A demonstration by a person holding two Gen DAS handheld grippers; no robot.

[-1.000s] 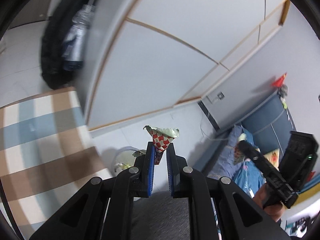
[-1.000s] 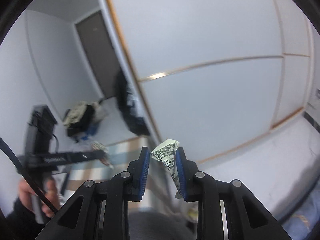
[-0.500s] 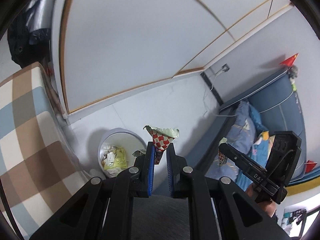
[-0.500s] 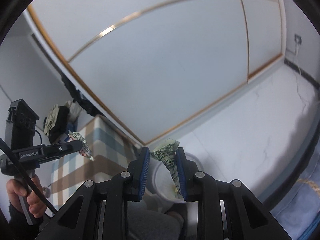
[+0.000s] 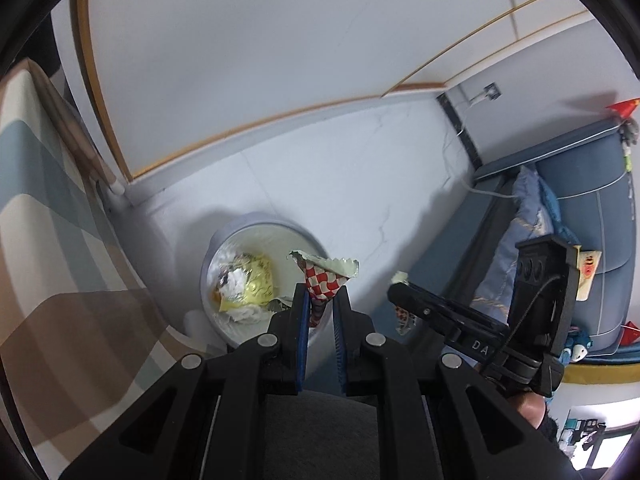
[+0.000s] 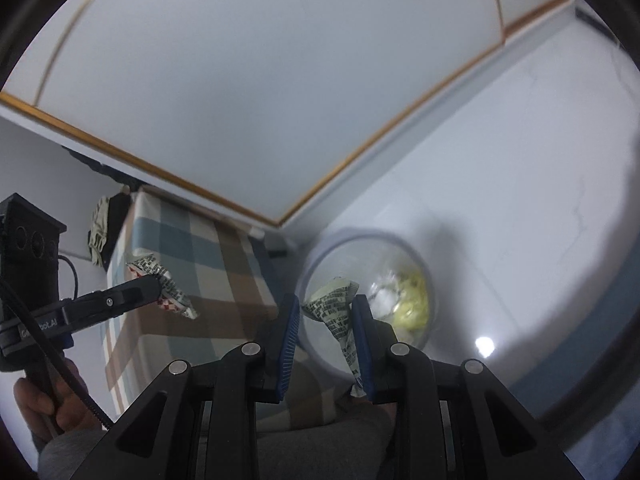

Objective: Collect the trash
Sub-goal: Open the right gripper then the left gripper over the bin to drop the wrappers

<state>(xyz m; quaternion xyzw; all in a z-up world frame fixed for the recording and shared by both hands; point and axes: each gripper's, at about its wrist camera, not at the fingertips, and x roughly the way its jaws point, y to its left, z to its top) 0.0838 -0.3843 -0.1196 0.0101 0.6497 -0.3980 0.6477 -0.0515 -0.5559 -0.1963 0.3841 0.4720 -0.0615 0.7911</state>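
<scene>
The left gripper (image 5: 320, 300) is pinched nearly closed on a crumpled red-and-white checkered foil wrapper (image 5: 324, 278), whose silver-lined torn edge fans out above the blue pads. The right gripper (image 6: 326, 320) stands a little wider, clamped on a crumpled white wrapper with black print (image 6: 338, 312) that lies against its 3 o'clock pad and trails down past the fingertips.

Both tools tilt steeply downward, so each wrapper hangs over or beside the round white plastic waste bin (image 5: 208, 256), which sits on the pale tiled floor (image 5: 340, 184). In the left wrist view the bin lies at about 10 o'clock from the fingertips; in the right wrist view its rim curves from 11 to 2 o'clock around them. Yellow packaging and white tissue (image 5: 248, 284) already lie inside.

Holding each wrapper by its lower part probably leaves the loose end free to fall clear on release.

A brown, blue and cream plaid-covered table (image 5: 48, 240) stands just beside the bin at 9 o'clock, near enough that a wrapper let go off-centre could land on the cloth or floor.
</scene>
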